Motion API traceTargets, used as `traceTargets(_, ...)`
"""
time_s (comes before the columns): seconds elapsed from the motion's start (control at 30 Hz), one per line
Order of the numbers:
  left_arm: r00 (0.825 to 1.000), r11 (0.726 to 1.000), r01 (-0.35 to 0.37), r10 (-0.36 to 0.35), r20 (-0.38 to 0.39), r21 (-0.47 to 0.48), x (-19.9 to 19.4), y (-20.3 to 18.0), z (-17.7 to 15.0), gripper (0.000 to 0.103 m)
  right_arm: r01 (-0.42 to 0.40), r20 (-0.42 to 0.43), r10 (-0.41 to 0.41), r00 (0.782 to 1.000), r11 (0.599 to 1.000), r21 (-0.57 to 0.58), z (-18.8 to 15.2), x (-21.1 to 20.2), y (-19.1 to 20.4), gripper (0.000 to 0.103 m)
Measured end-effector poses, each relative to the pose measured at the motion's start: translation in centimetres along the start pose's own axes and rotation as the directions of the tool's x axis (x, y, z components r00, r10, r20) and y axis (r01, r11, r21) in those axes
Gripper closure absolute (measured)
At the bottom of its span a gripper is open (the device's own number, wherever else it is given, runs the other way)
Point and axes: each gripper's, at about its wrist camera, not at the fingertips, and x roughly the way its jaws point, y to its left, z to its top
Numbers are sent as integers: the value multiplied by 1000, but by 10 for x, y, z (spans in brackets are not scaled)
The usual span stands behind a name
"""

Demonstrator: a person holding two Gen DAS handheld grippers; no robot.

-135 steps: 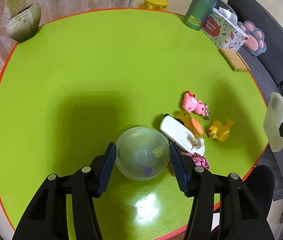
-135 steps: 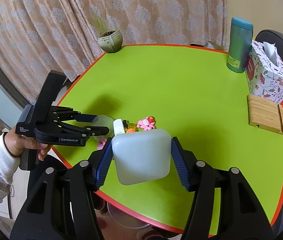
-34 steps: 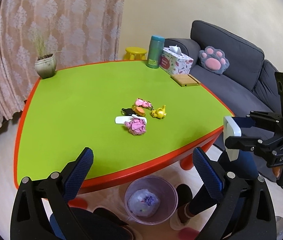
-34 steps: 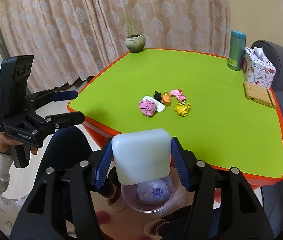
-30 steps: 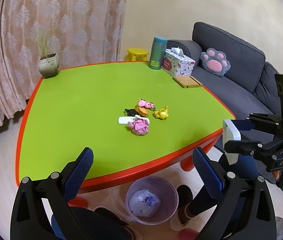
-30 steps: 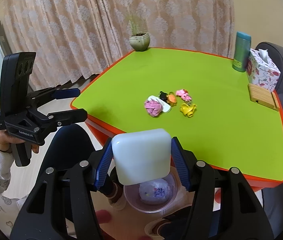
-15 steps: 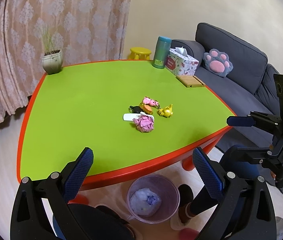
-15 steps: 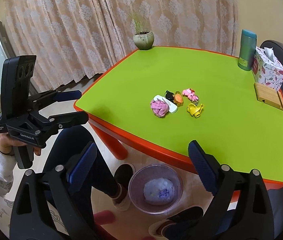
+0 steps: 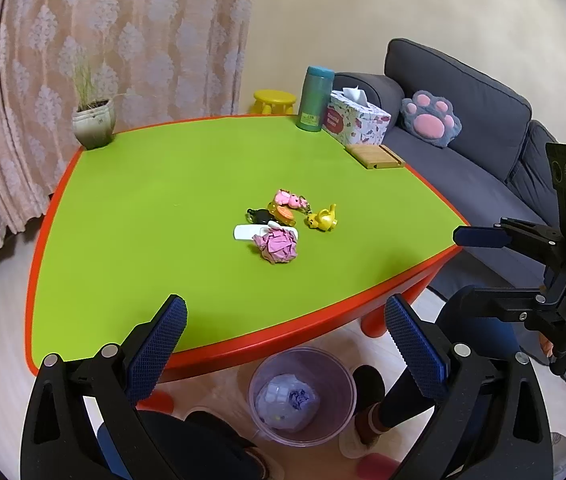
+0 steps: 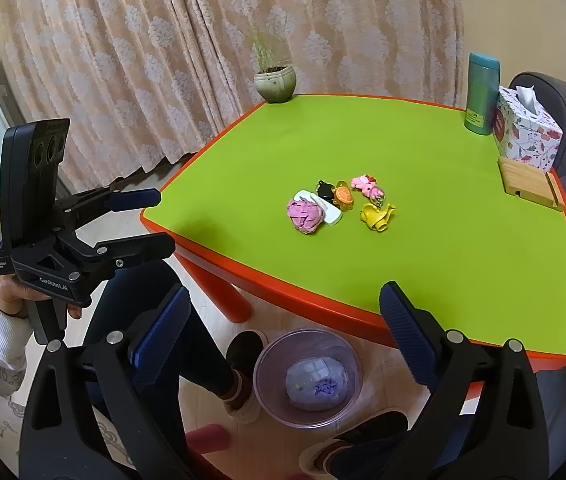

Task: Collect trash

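Observation:
A translucent purple trash bin (image 9: pixel 301 396) (image 10: pixel 307 378) stands on the floor under the near table edge, with a white container and a clear bowl in it. A crumpled pink paper ball (image 9: pixel 276 244) (image 10: pixel 304 213) lies on the green table (image 9: pixel 143 208) (image 10: pixel 463 248) beside a flat white piece (image 9: pixel 245 232) (image 10: pixel 329 210). My left gripper (image 9: pixel 285 340) (image 10: pixel 147 220) is open and empty, above the bin. My right gripper (image 10: pixel 285 330) (image 9: pixel 479 264) is open and empty, above the bin.
Small toys lie by the paper ball: a pink one (image 9: pixel 289 199), an orange turtle (image 9: pixel 283 213), a black one (image 9: pixel 258 214), a yellow duck (image 9: pixel 323 218). A plant pot (image 9: pixel 94 125), a teal bottle (image 9: pixel 315 99), a tissue box (image 9: pixel 357 118) and a wooden block (image 9: pixel 375 156) line the far edges. A grey sofa (image 9: pixel 463 128) stands at the right.
My right gripper has opened and let the white container go; it now lies in the bin. My left gripper earlier held the clear bowl, which is in the bin too.

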Motion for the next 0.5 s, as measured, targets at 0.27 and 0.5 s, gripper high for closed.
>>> traceTargets(0.27, 1000, 1000, 3, -3, -14, 12, 10, -1, 9, 8, 22, 9, -23, 1000, 1000, 21, 7, 1, -12, 7)
traceTargets(0.5, 1000, 1000, 8, -8, -30, 14, 19, 2, 21, 8, 54, -1, -54, 999, 998, 36, 18, 7, -27, 6)
